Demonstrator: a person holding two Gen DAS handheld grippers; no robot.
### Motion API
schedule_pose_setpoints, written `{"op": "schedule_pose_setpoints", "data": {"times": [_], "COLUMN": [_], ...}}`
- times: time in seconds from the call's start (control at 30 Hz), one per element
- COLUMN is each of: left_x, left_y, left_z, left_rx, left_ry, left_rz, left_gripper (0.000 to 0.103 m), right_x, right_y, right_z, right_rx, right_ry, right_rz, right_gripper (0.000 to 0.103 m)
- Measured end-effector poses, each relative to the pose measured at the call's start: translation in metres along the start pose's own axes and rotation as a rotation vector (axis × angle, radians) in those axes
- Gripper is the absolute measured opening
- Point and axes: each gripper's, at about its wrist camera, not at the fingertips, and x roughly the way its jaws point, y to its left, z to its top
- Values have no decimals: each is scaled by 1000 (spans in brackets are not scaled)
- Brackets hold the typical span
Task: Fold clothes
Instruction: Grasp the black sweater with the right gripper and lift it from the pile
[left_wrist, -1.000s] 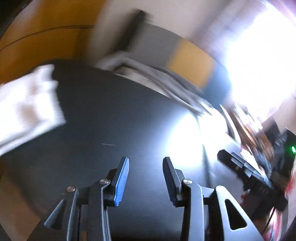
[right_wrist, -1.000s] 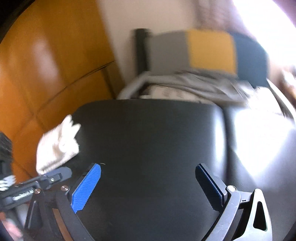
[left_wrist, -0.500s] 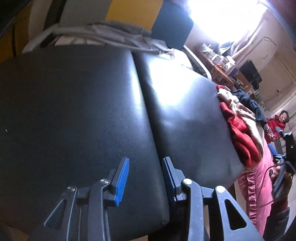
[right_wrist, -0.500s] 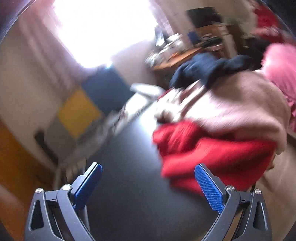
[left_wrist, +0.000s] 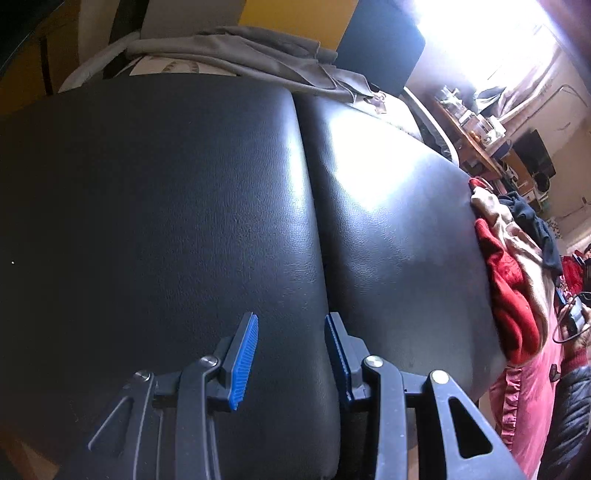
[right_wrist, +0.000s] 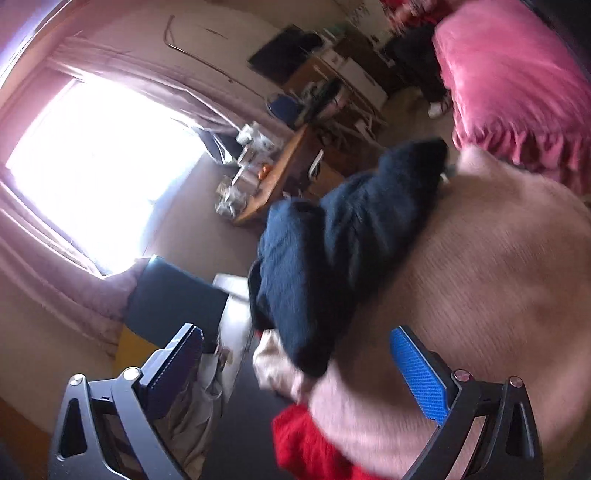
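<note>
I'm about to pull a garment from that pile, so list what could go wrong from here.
1. The navy garment lies draped over the beige garment; the open right gripper may well catch both at once.
2. The pile sits at the edge of the black cushion, with the red garment hanging off it, so a tug could drag clothes to the floor.
3. The right wrist view is blurred, so aim may be off.

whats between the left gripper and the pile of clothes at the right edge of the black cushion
Only bare black cushion. In the left wrist view nothing lies between the left gripper and the pile of clothes.
</note>
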Motion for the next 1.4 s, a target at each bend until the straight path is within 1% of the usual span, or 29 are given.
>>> {"op": "schedule_pose_setpoints", "data": {"times": [0.07,0.1,0.13,0.17,0.2,0.23,0.3,0.37,0.4,0.43,0.47,0.5,0.6,0.63,0.73,0.8,0.97,1.03,1.07,1.1,1.2,1.27,1.33,1.4], "left_x": [2,3,4,4,4,3,3,4,5,6,7,7,3,2,-8,-14,-33,-42,-45,-50,-51,-53,-48,-36], "left_y": [0,-1,-2,-2,-3,-2,0,0,0,0,0,0,-4,-6,-16,-33,-72,-83,-88,-89,-106,-110,-111,-112], "left_z": [-1,-2,-2,-5,-7,-7,-8,-6,-6,-5,-5,-5,-7,-8,-6,-3,6,7,7,6,8,4,0,3], "left_rx": [0,3,6,12,19,27,41,40,39,38,36,37,58,69,127,173,243,273,278,280,284,280,277,278], "left_ry": [16,20,23,26,30,30,29,40,44,49,54,56,50,45,9,-17,-66,-83,-89,-97,-111,-113,-109,-104], "left_rz": [5,7,9,17,26,30,43,37,37,38,40,37,57,58,99,96,49,34,21,8,-2,1,1,8], "left_gripper": [38,38,38,38,38,38,38,38,38,38,38,38,38,38,38,38,38,38,38,38,38,38,38,38], "right_x": [18,27,36,43,49,53,57,60,58,57,57,58,59,54,41,32,9,-1,-5,-9,-18,-18,-20,-23], "right_y": [1,1,1,3,5,8,14,19,24,31,38,44,62,68,86,98,128,131,132,136,141,136,124,110], "right_z": [4,5,5,4,2,1,-2,-6,-8,-12,-15,-20,-35,-45,-75,-95,-144,-164,-174,-187,-221,-240,-249,-242], "right_rx": [19,29,33,23,2,-32,-93,-155,-212,-289,-346,-399,-551,-584,-685,-752,-908,-907,-915,-932,-964,-952,-930,-853], "right_ry": [4,13,23,32,35,29,25,22,12,4,0,-5,-19,-20,-25,-28,-31,-4,7,17,48,86,112,155], "right_rz": [10,11,10,-2,-25,-54,-109,-164,-202,-248,-278,-299,-351,-342,-313,-294,-242,-195,-170,-151,-94,-82,-95,-90], "right_gripper": [102,96,86,80,71,64,58,43,29,24,21,16,12,11,7,4,4,4,0,0,0,0,0,1]}}
